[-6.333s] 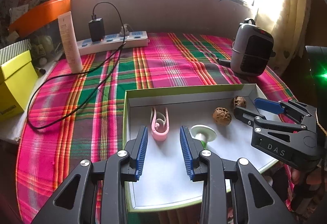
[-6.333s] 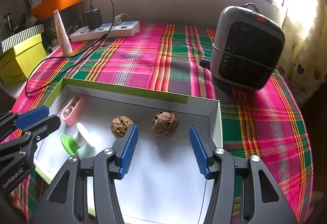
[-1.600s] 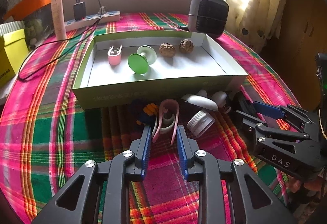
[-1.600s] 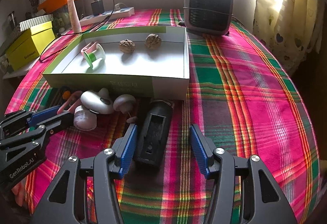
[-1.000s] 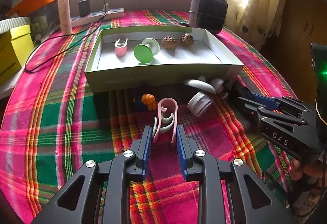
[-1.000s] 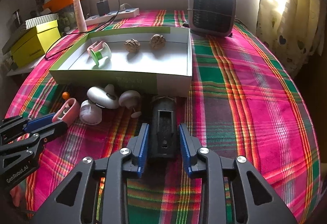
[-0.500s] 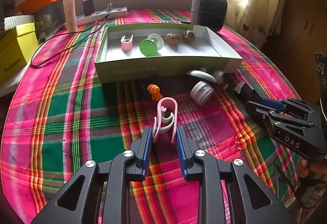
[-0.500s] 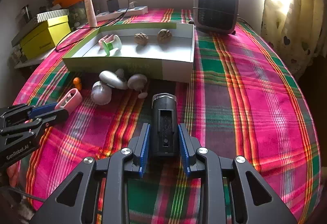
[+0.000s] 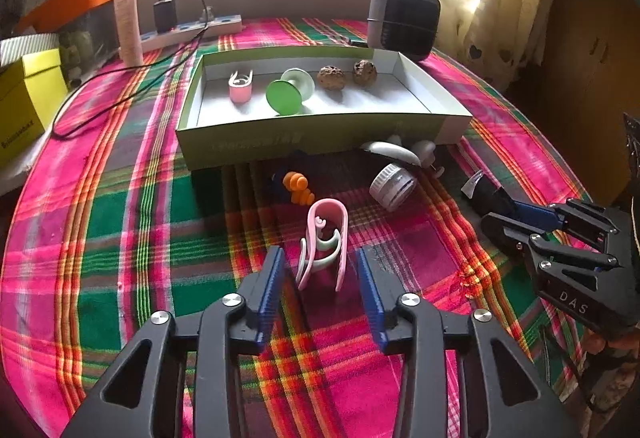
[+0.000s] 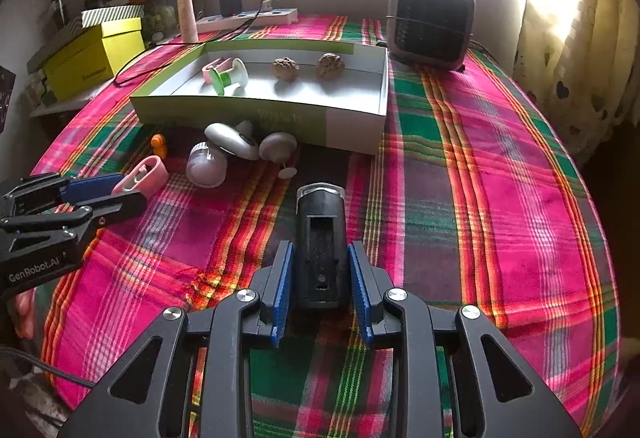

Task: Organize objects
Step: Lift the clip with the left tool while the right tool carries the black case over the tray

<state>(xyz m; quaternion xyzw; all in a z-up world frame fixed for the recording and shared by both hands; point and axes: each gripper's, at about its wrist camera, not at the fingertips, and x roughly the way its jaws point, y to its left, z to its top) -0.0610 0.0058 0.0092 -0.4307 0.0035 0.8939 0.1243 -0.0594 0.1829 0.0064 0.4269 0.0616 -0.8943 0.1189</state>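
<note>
Two grippers sit low over the plaid tablecloth (image 10: 500, 166), both pitched steeply downward toward it. Left gripper (image 9: 320, 278): jaws opening, blue pads standing clear on either side of a pink clip (image 9: 326, 238) with a pale inner spring; the clip lies between them, touching neither pad as far as the left wrist view shows. Right gripper (image 10: 318, 278): jaws nearly closed, pads pressed against both flanks of a black oblong device (image 10: 320, 238) whose clear-rimmed end points away toward the tray.

Open green-and-white tray (image 9: 320, 142) sits at table centre, beyond both grippers. Inside, along the far wall: a second pink clip (image 9: 240, 86), a green-and-white spool (image 9: 290, 92), two walnuts (image 9: 331, 77).

Loose items just in front of the tray's near wall: an orange ribbed piece (image 9: 298, 186) on something dark blue, a small clear jar with white lid (image 9: 392, 186) on its side, a white oval object (image 10: 230, 138), and a white mushroom-shaped piece (image 10: 278, 146).

Beyond the tray: small grey heater (image 10: 430, 20), power strip (image 10: 256, 18) with a black plug, a yellow box (image 10: 92, 58) at the left edge.
</note>
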